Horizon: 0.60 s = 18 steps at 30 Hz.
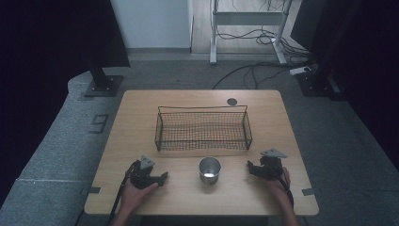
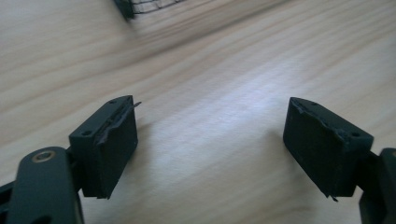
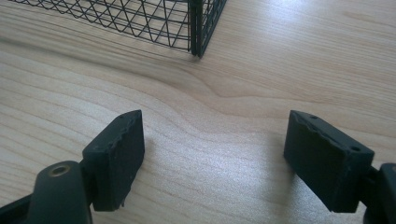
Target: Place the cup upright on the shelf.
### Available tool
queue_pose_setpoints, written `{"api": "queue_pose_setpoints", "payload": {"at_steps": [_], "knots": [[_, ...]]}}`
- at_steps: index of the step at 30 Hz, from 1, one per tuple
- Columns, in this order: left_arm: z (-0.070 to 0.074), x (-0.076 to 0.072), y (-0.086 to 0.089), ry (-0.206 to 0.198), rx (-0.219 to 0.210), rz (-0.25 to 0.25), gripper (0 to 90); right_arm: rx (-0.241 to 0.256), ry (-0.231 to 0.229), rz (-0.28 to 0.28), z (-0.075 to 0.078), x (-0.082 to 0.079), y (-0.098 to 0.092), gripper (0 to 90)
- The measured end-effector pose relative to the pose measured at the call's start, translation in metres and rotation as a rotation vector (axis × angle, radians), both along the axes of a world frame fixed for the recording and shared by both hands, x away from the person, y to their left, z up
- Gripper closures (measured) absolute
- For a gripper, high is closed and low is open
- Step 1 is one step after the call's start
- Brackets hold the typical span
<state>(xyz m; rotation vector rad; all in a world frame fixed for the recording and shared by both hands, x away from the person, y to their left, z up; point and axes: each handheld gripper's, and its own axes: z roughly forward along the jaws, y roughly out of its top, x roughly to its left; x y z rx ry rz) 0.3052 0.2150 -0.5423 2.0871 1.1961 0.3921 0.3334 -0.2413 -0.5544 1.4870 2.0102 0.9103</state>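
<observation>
We see a metal cup (image 1: 209, 170) standing upright near the desk's (image 1: 141, 101) front edge, between our two grippers. The left gripper (image 1: 162, 177) rests by the front left corner, jaws wide apart and empty. The right gripper (image 1: 250, 167) rests toward the front right, also wide and empty. A wire basket (image 1: 203, 128) sits mid-desk behind the cup.

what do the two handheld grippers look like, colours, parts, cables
Both are black. The left gripper and right gripper each carry a grey three-cornered plate on top and trail a dark cable along the forearm. Up close, each has two blocky black jaws with worn, ragged pad edges, small screw holes and a brass-coloured pivot.
</observation>
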Motion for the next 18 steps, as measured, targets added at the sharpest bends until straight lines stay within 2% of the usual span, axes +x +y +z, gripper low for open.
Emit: {"api": "queue_pose_setpoints", "payload": {"at_steps": [5,7,8,10,12,13,15,18], "knots": [[0.013,-0.008,-0.006,-0.068,-0.054,-0.006,16.8,0.0,0.0,-0.007,0.0,-0.001,0.0,19.9],[0.014,-0.009,-0.007,-0.072,-0.067,-0.005,16.7,0.001,-0.001,-0.007,0.0,-0.001,0.0,19.9],[0.018,-0.009,-0.01,-0.067,-0.088,-0.023,16.3,0.001,0.0,-0.007,0.0,-0.001,0.0,19.9],[0.022,-0.009,-0.011,-0.071,-0.077,-0.034,15.9,0.002,0.0,-0.007,0.0,-0.001,0.0,19.9],[0.035,-0.008,-0.016,-0.086,-0.149,-0.057,15.8,0.001,0.0,-0.007,0.0,-0.001,0.0,19.8],[0.039,-0.008,-0.019,-0.099,-0.166,-0.064,15.7,0.001,0.0,-0.009,0.0,-0.001,0.0,19.8],[0.045,-0.01,-0.026,-0.12,-0.16,-0.079,15.4,0.001,0.0,-0.014,0.0,-0.001,-0.001,19.8],[0.046,-0.011,-0.035,-0.119,-0.15,-0.107,14.8,0.001,0.0,-0.017,0.0,-0.001,-0.001,19.7]]}}
